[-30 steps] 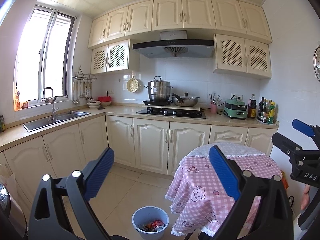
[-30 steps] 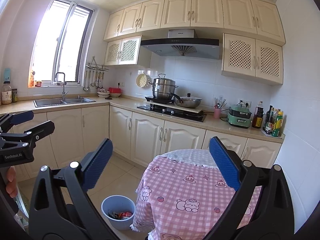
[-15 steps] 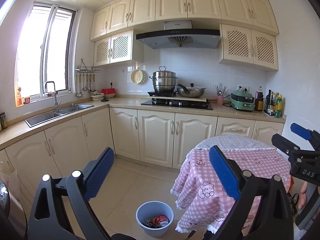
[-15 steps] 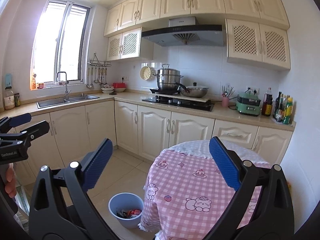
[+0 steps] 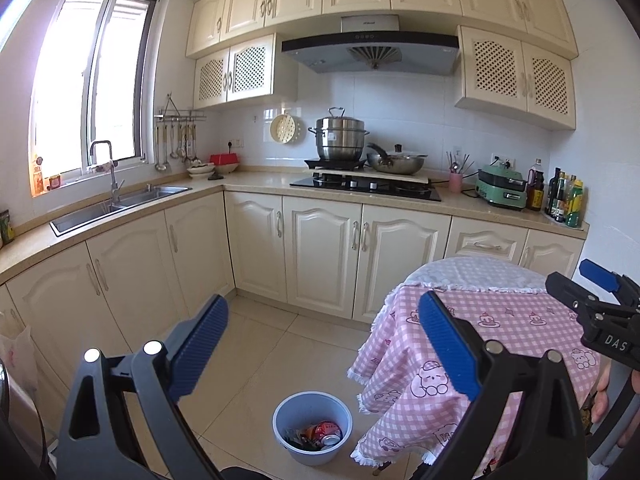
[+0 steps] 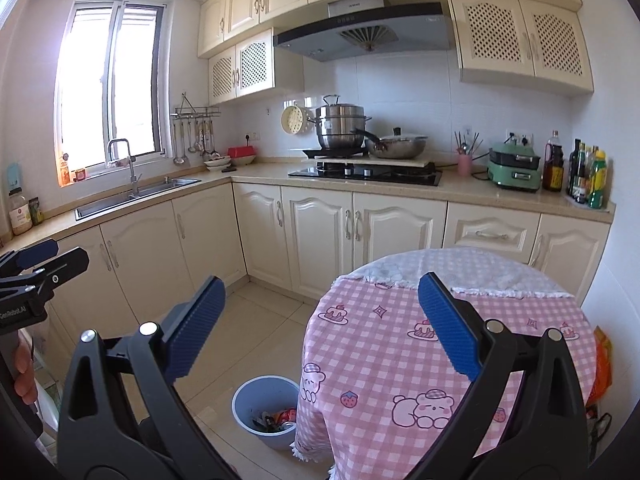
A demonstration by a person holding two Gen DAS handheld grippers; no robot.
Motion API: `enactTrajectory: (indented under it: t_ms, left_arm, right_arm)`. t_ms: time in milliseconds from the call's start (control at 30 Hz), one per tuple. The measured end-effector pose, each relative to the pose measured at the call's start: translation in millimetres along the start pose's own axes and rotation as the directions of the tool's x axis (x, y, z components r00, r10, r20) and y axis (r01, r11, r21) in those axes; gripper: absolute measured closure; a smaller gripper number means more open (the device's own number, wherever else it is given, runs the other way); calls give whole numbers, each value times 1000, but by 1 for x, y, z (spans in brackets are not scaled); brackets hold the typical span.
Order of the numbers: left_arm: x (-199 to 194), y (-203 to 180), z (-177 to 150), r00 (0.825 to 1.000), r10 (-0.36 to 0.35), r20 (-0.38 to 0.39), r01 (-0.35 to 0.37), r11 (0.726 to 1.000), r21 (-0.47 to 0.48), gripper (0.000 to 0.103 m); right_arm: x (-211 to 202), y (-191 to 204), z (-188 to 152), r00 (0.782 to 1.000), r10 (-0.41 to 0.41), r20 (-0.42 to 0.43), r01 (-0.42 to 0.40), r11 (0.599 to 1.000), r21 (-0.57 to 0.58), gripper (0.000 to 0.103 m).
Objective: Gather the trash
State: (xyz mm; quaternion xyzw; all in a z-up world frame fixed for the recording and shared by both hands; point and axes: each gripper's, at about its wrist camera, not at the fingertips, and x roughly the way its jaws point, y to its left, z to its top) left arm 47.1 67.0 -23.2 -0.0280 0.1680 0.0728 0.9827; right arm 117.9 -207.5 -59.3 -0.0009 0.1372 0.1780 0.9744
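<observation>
A light blue trash bin (image 5: 312, 426) stands on the tiled floor beside the round table, with a red can (image 5: 326, 429) and other scraps inside. The right wrist view shows the same bin (image 6: 266, 412) partly behind the cloth's edge. My left gripper (image 5: 324, 350) is open and empty, held high above the floor. My right gripper (image 6: 322, 326) is also open and empty, over the near side of the table. Each gripper shows at the edge of the other's view: the right gripper (image 5: 600, 300), the left gripper (image 6: 36, 268).
A round table with a pink checked cloth (image 6: 400, 340) fills the right. Cream cabinets (image 5: 324, 248) run along the back and left under a counter with a sink (image 5: 116, 204), stove (image 5: 366, 188), pots and bottles (image 5: 564, 200). An orange bag (image 6: 602, 364) hangs by the right wall.
Both cameras have tilted down and pulled back slightly; the cabinets, table and bin sit lower and a bit further right in view. Both grippers stay open.
</observation>
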Motion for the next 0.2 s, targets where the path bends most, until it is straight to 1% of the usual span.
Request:
enactTrajectory:
  t_ms: [100, 200]
  left_arm:
    - [9, 1, 0, 1000, -7, -11, 7, 1000, -8, 9]
    - [19, 1, -1, 1000, 4, -31, -4, 1000, 0, 9]
  right_arm:
    - [6, -5, -1, 1000, -2, -10, 2, 1000, 8, 8]
    - [14, -11, -2, 1000, -13, -20, 14, 1000, 19, 8]
